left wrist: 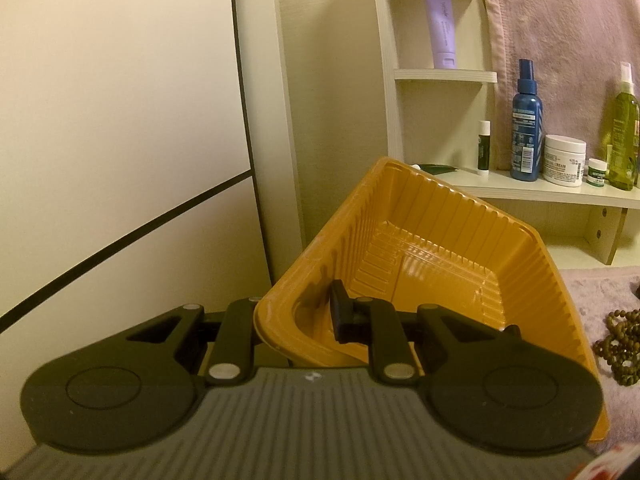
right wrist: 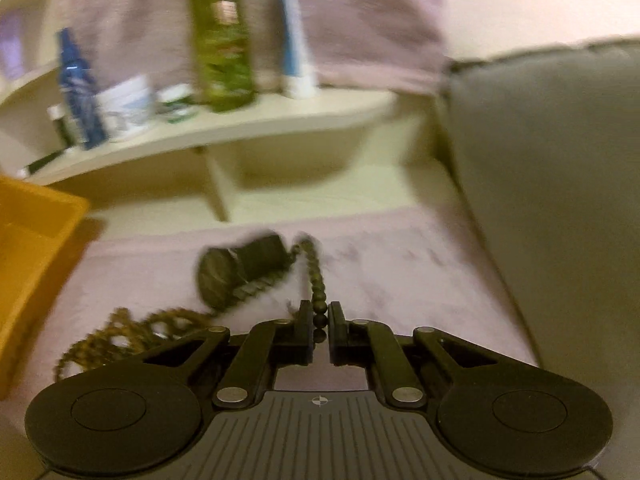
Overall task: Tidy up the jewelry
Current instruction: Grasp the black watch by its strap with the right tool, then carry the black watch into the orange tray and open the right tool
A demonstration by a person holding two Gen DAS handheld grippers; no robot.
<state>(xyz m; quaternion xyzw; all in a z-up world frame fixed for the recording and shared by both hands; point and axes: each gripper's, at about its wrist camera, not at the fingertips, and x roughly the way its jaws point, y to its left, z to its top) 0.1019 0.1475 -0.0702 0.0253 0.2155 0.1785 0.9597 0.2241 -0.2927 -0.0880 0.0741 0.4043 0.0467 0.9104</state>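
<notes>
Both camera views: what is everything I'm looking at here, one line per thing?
tray: one, orange plastic, empty, tilted, its wall gripped by the left tool
dark bead strand: one, dark green-brown, running from the right tool's fingers onto the cloth
loose beads: a pile, olive-brown, on the cloth right of the tray
cloth: one, pinkish, under the jewelry
shelf: cream, behind the tray
spray bottle: one, blue, on the shelf
cream jar: one, white, beside it
green bottle: one, on the shelf
lilac tube: one, upper shelf
left tool: black, shut on the tray
right tool: black, shut on the strand
</notes>
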